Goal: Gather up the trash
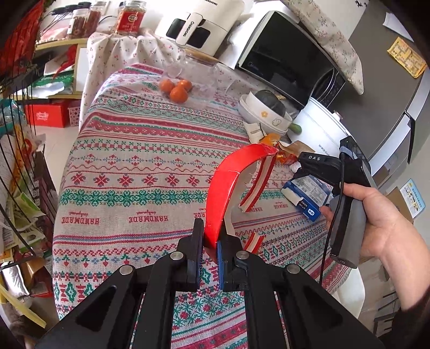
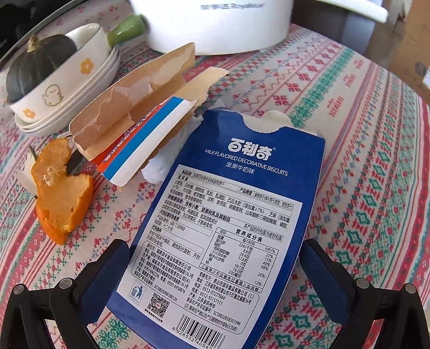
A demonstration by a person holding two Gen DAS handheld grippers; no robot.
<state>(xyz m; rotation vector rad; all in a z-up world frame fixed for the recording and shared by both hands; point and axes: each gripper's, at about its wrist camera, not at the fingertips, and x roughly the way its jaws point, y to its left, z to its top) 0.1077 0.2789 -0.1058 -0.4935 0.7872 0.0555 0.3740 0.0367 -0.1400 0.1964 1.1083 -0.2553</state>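
Note:
My left gripper [image 1: 211, 241] is shut on a torn red cardboard strip [image 1: 228, 185] and holds it curling up above the patterned tablecloth [image 1: 129, 161]. My right gripper [image 2: 212, 265] is open, its jaws on either side of a flattened blue biscuit box [image 2: 223, 231] that lies on the cloth; the box also shows in the left wrist view [image 1: 306, 193]. Behind the box lie a torn brown and blue-striped carton [image 2: 139, 120], white crumpled paper [image 2: 161, 166] and an orange peel [image 2: 61, 193].
Stacked white bowls [image 2: 64, 88] hold a dark green squash [image 2: 37, 64] beside a white pot [image 2: 215, 24]. Three tangerines [image 1: 177, 90], an air fryer [image 1: 196, 24] and a microwave [image 1: 290, 61] stand at the far end. Wire racks of bags [image 1: 18, 174] are at left.

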